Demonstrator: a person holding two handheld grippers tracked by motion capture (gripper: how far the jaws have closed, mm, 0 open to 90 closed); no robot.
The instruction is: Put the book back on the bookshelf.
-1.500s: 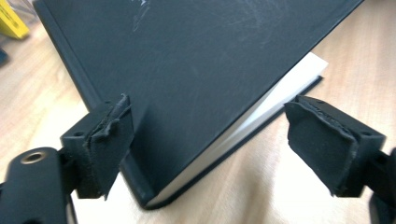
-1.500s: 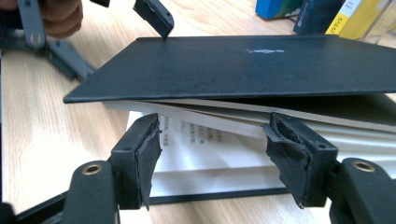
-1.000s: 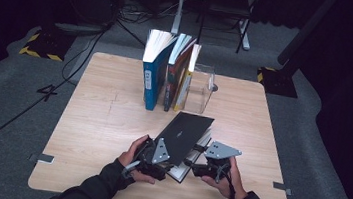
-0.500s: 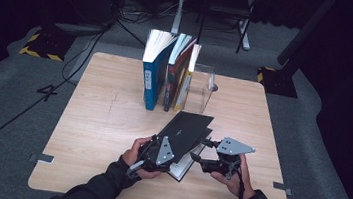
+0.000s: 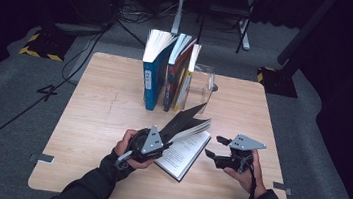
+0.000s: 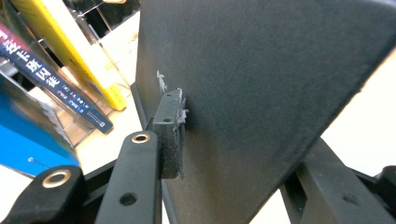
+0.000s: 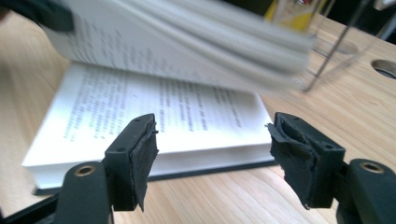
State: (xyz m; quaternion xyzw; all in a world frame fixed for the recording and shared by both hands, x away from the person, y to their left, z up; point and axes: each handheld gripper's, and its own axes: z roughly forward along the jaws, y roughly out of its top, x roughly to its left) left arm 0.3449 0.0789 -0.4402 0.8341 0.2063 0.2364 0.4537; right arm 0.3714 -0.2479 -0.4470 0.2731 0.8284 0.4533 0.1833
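Book [image 5: 183, 150] with matte black cover, open on the pale wooden table [image 5: 96, 120].
Left gripper [image 6: 187, 135], its jaws just closing, clamps the lifted stiff cover; right gripper [image 7: 212, 154], jaws just widening, holds nothing beside the white printed pages.

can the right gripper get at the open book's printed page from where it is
Probably yes. The right gripper has its jaws open with nothing between them, pointed at the exposed page of the open book. The left gripper holds the black cover lifted, away from that page.

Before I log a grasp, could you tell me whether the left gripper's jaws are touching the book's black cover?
Touching: the left gripper view shows a pad pressed against the black cover.
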